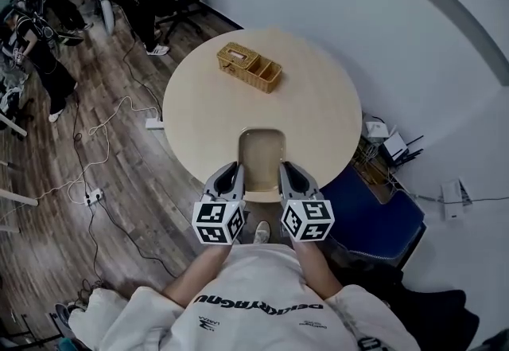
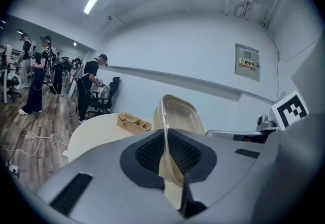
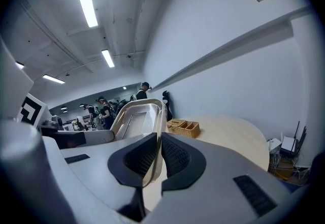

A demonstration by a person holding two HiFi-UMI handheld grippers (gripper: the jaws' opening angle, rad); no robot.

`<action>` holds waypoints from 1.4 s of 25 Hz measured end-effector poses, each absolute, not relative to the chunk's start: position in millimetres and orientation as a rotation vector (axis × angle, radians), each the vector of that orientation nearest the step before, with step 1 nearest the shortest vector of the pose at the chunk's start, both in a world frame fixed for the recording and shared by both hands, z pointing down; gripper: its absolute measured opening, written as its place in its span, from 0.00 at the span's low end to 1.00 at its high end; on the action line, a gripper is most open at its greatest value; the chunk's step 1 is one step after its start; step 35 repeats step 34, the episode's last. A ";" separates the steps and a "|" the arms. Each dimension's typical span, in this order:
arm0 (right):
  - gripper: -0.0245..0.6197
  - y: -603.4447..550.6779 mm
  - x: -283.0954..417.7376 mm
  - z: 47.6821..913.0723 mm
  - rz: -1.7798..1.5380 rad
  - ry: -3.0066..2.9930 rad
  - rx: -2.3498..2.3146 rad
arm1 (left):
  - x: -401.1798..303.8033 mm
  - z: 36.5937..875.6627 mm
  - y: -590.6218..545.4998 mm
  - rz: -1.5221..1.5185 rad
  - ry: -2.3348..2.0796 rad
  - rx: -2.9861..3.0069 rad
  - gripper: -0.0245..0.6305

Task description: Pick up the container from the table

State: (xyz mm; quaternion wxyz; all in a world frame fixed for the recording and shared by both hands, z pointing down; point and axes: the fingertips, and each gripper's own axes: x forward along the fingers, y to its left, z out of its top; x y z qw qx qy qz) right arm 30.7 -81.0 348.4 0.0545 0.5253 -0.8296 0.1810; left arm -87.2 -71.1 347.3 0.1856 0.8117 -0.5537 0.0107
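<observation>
A clear, beige-tinted plastic container is held at the near edge of the round table, tilted up toward me. My left gripper is shut on its left rim, and my right gripper is shut on its right rim. In the left gripper view the container rises between the black pads, its wall pinched in the jaws. In the right gripper view the container stands up the same way, its rim caught between the pads.
A wicker basket with compartments sits at the far side of the table. A blue chair and a wire rack stand to the right. Cables trail over the wooden floor at left. People stand at the far left.
</observation>
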 end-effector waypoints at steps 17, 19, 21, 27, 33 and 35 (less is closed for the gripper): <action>0.12 -90.4 27.5 319.2 0.424 -2.588 1.616 | -90.7 322.0 -78.7 -0.058 -1.608 2.340 0.09; 0.12 -90.8 27.3 318.4 0.422 -2.591 1.615 | -91.1 321.2 -79.3 -0.063 -1.611 2.339 0.09; 0.12 -90.6 28.6 317.5 0.422 -2.594 1.614 | -89.9 320.3 -79.3 -0.064 -1.614 2.338 0.09; 0.12 -94.6 32.4 319.6 0.423 -2.591 1.620 | -86.3 321.9 -83.6 -0.065 -1.611 2.342 0.09; 0.12 -100.4 33.3 319.1 0.412 -2.596 1.622 | -85.2 321.9 -89.0 -0.069 -1.614 2.347 0.09; 0.12 -101.5 33.3 318.8 0.409 -2.597 1.622 | -85.1 321.9 -90.1 -0.069 -1.615 2.348 0.09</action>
